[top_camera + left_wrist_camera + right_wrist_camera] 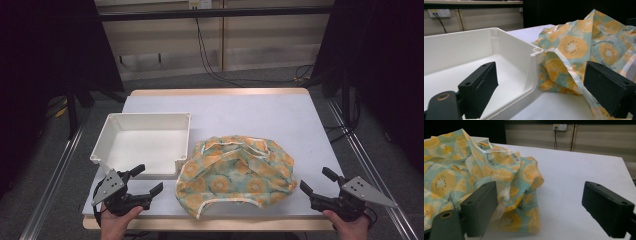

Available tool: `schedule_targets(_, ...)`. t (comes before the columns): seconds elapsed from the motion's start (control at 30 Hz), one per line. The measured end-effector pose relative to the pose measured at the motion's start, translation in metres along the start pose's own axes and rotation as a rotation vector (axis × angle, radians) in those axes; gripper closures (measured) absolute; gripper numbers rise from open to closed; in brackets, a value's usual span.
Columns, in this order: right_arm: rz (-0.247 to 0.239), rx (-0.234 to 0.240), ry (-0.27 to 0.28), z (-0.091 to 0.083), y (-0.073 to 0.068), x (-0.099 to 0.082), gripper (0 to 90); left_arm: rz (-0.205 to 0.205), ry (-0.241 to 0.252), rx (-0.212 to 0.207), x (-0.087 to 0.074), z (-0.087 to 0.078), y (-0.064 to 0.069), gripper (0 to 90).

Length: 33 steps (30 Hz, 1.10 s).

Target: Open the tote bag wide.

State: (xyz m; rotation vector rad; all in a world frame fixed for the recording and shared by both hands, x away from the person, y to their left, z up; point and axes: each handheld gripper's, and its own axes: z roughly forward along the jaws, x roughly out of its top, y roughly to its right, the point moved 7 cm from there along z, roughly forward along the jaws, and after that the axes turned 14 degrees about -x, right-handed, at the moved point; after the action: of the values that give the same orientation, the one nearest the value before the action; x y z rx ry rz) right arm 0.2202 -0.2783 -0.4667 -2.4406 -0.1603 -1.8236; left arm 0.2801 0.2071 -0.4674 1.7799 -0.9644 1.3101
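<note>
A crumpled cloth (235, 172) printed with orange citrus slices on pale green lies on the white table (260, 115), right of a white empty bin (145, 142). My left gripper (149, 180) stands open near the table's front left, by the bin's near corner (534, 53), with the cloth (584, 47) ahead to its right. My right gripper (317, 181) is open at the front right, just off the cloth's right edge (486, 175). Nothing sits between either pair of jaws.
Bare table surface (579, 170) stretches behind and right of the cloth. Metal rails (370, 165) run along both sides of the table. Cables (210, 60) hang from a wall socket onto the floor beyond the far edge.
</note>
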Motion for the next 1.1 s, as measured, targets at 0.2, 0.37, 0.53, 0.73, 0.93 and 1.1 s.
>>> schedule_targets(0.2,0.014,0.026,-0.003,0.0,-0.001,0.001,21.1,-0.005,0.002,0.0,0.0,0.002,0.002,16.5)
schedule_targets(0.37,0.052,0.077,-0.046,-0.001,-0.003,0.005,32.1,0.018,-0.002,-0.061,0.006,0.006,0.014,32.3)
schedule_targets(0.53,0.008,0.197,-0.078,-0.002,-0.018,0.01,45.3,0.011,-0.036,-0.127,0.008,0.01,0.024,46.7)
schedule_targets(0.73,-0.042,0.251,-0.083,-0.006,-0.033,0.017,49.3,0.022,-0.045,-0.203,0.016,0.019,0.041,55.1)
schedule_targets(0.93,-0.07,0.32,-0.092,-0.002,-0.046,0.028,66.0,0.035,-0.084,-0.296,0.02,0.04,0.056,64.5)
schedule_targets(1.1,-0.089,0.36,-0.102,0.006,-0.054,0.034,70.5,0.065,-0.131,-0.385,0.028,0.058,0.065,70.3)
